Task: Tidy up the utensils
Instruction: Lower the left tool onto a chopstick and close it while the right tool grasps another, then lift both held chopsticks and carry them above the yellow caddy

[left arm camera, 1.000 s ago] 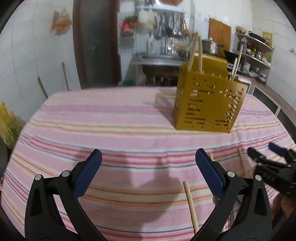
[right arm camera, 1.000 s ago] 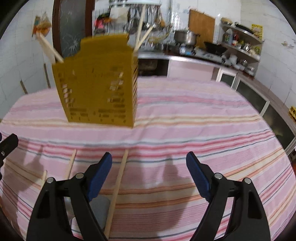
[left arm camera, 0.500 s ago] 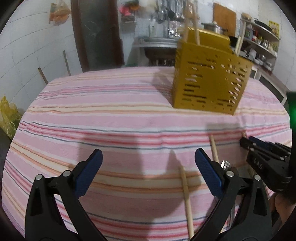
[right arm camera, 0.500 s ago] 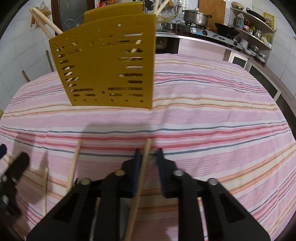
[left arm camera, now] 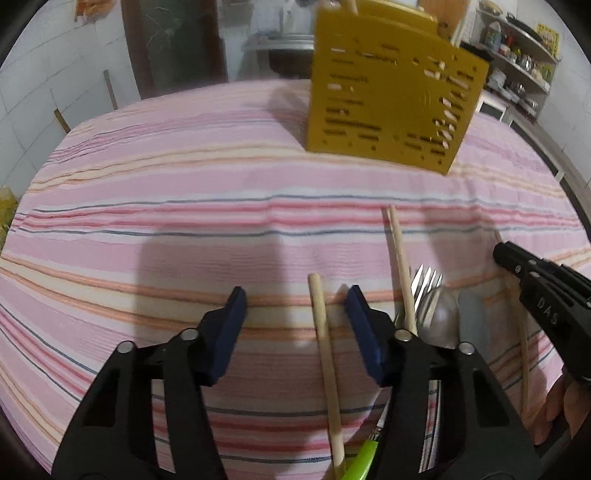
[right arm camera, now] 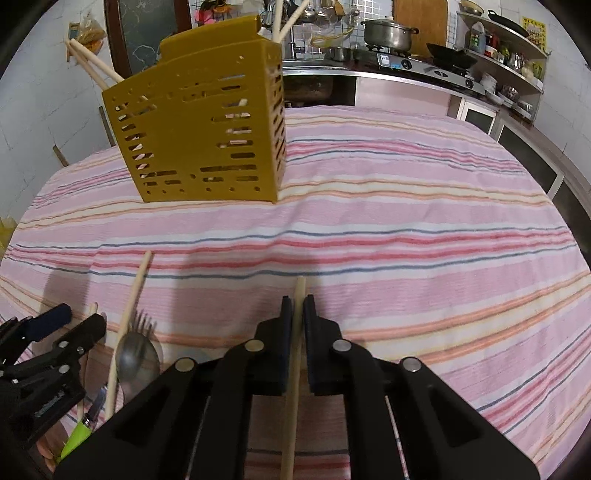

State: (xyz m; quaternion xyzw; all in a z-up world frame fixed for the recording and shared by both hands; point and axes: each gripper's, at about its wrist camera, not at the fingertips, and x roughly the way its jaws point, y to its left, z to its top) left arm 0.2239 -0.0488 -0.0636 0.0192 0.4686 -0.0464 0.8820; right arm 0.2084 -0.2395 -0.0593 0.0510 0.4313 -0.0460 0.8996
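Right claw is pinching a chopstick — left claw is gaping half-wide around another chopstick, gripping nothing.

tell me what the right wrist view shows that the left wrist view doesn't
Only the right wrist view shows the right gripper shut on a chopstick, plus the stove and pot behind. Only the left wrist view shows the left gripper open, fingers either side of another chopstick. Both show the yellow utensil holder, striped tablecloth, spoon and fork.
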